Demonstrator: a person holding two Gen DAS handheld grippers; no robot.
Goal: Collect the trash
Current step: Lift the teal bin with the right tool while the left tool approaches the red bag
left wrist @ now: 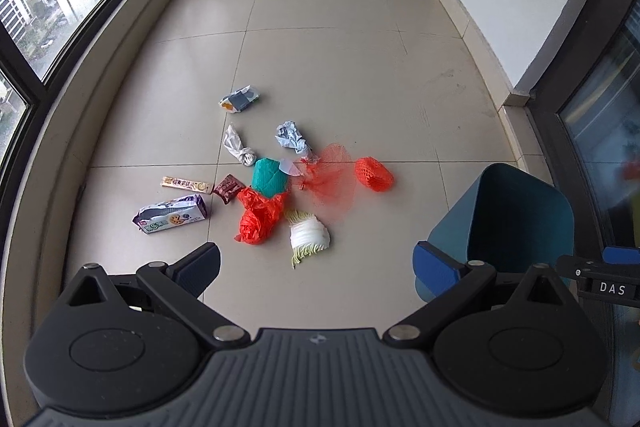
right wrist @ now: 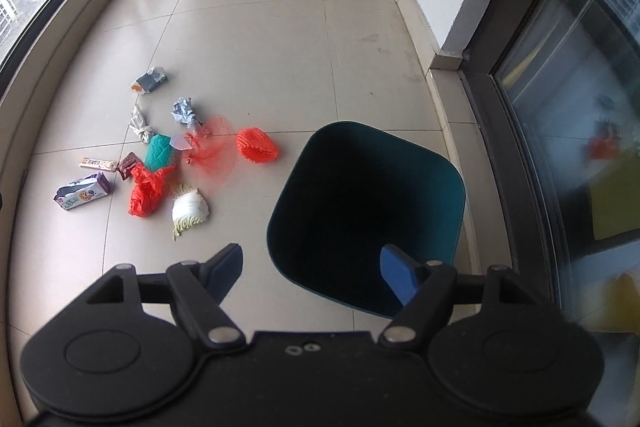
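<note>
The left claw (left wrist: pixel 316 267) hangs released above the floor (left wrist: pixel 340 67), its jaws wide apart and nothing between them; the right claw (right wrist: pixel 310 269) is likewise spread and empty, poised over the near rim of the teal bin (right wrist: pixel 368 211), which stands open on the floor's right side beside the glass door. Just ahead of the left claw lies the litter in a loose cluster at mid-floor, toward the window side: a white foam sleeve (left wrist: pixel 309 235) nearest, touching or nearly touching a crumpled red plastic bag (left wrist: pixel 258 219), with a biscuit packet (left wrist: pixel 172 214) further left. Beyond sit a teal wad (left wrist: pixel 269 177), a red mesh net (left wrist: pixel 332 179), an orange foam net (left wrist: pixel 374 174), twisted foil and crumpled paper. All of it looks light, soft and crushable; the films may be slippery, so a pinch on a bunched fold or the packet's edge seems wisest. The bin's bottom is lost in shadow, and the net is thin and blurred.
</note>
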